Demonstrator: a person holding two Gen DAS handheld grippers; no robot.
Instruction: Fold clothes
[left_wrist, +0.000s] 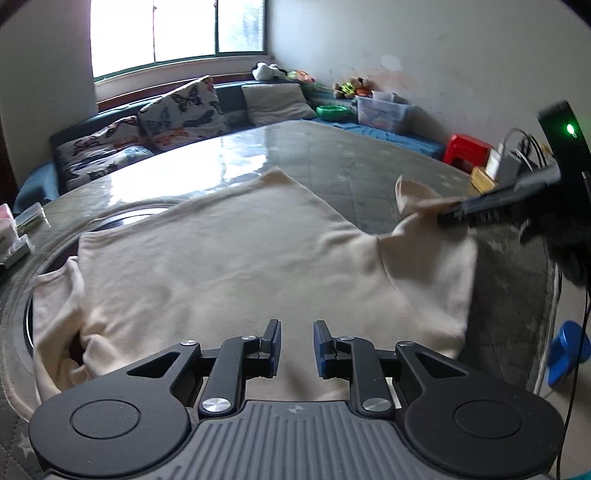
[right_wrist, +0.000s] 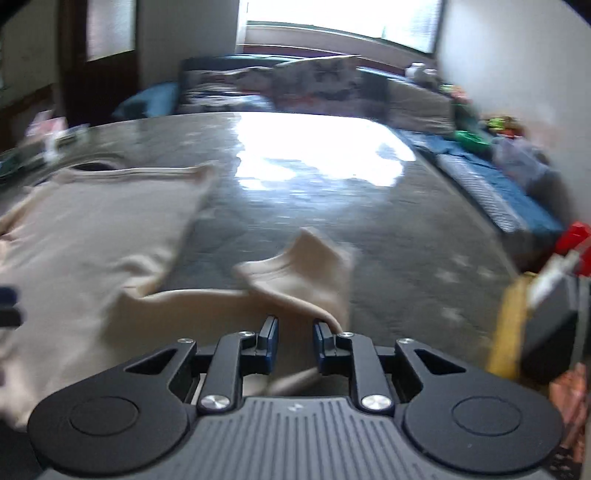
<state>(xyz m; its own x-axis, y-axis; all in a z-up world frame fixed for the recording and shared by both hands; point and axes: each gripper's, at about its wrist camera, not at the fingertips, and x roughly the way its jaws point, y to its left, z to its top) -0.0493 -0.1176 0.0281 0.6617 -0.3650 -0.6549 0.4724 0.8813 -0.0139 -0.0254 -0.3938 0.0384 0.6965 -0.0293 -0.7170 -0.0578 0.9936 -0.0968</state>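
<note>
A cream long-sleeved top (left_wrist: 229, 258) lies spread flat on the grey glass-covered table (left_wrist: 332, 158). My left gripper (left_wrist: 296, 339) hovers open over the top's near edge, with nothing between its fingers. At the right, my right gripper (left_wrist: 448, 218) is shut on the top's right sleeve (left_wrist: 413, 195) and holds it lifted off the table, the cuff curling upward. In the blurred right wrist view the sleeve (right_wrist: 306, 266) runs between the fingers of that gripper (right_wrist: 295, 338), and the top's body (right_wrist: 85, 236) lies to the left. The other sleeve (left_wrist: 55, 306) is bunched at the near left.
Small items (left_wrist: 14, 236) sit at the table's left edge. A yellow box with a charger and cables (left_wrist: 495, 170) stands at the right edge. Beyond the table are a sofa with butterfly cushions (left_wrist: 177, 110), a clear plastic bin (left_wrist: 384, 110) and a red stool (left_wrist: 467, 147).
</note>
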